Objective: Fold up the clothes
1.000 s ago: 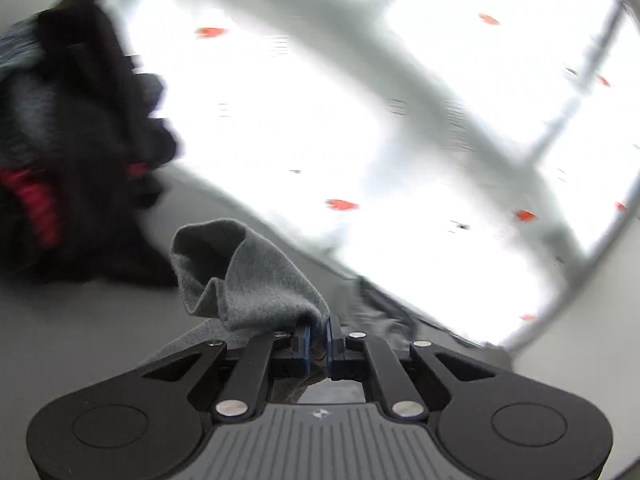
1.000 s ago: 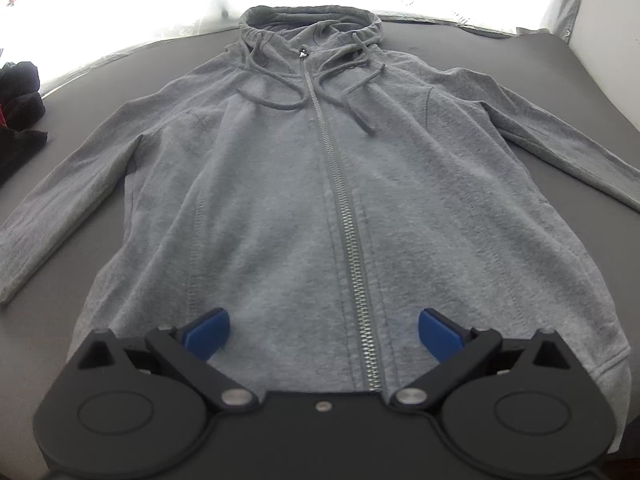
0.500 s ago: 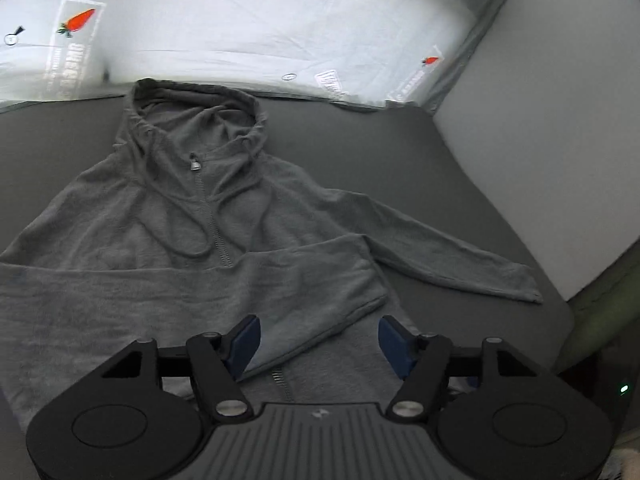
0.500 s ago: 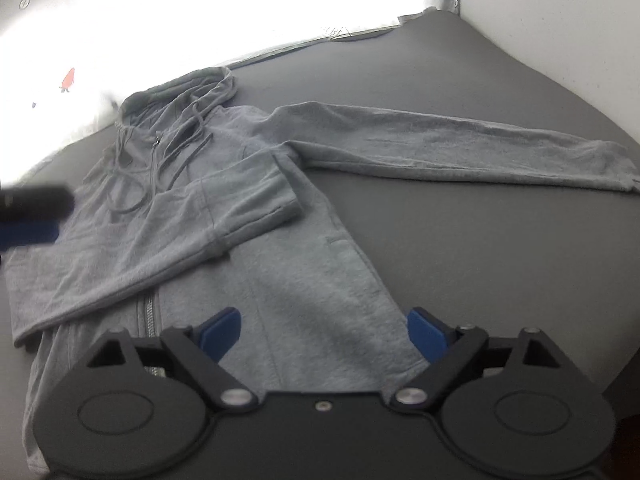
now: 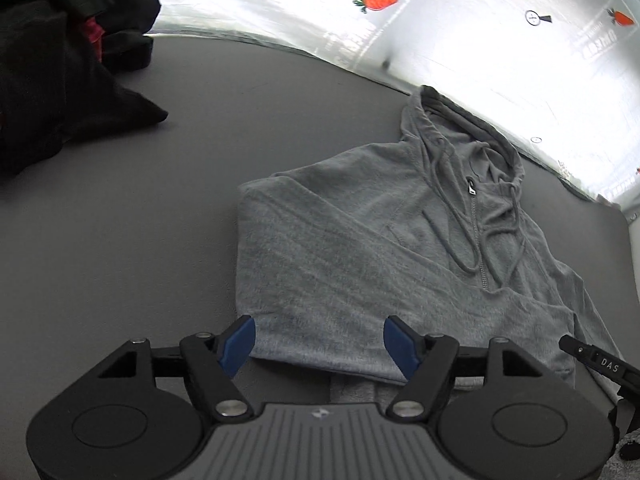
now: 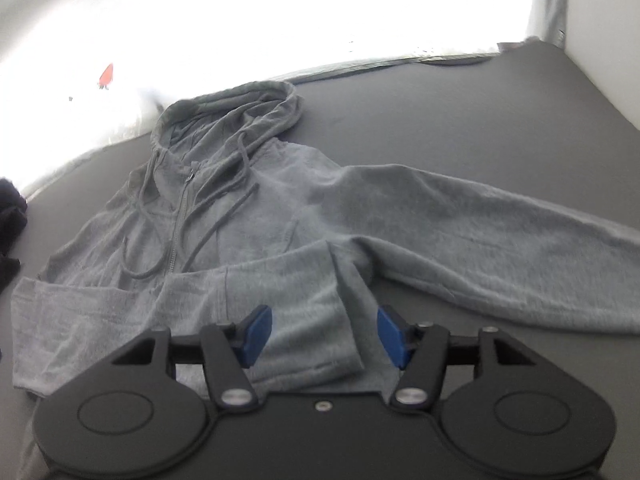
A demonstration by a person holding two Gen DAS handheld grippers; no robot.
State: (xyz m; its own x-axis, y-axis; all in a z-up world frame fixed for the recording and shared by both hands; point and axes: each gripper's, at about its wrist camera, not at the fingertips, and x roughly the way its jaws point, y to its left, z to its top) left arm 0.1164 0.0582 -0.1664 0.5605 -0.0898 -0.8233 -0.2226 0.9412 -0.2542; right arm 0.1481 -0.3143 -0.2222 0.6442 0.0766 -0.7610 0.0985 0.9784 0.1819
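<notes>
My left gripper (image 5: 320,344) and right gripper (image 6: 324,334) both hung spread and empty above the grey hoodie (image 5: 400,248) on the dark table (image 5: 140,220); one sleeve (image 6: 248,300) lay folded across, the other sleeve (image 6: 500,248) outstretched beyond.

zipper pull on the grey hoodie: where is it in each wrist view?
Left wrist: zipper pull sits right of centre, upper half, just below the hood opening.
Right wrist: zipper pull sits left of centre, upper half, under the hood.
Shared landmark: the sleeve folded across the chest, lying just ahead of the open tongs in both views.
</notes>
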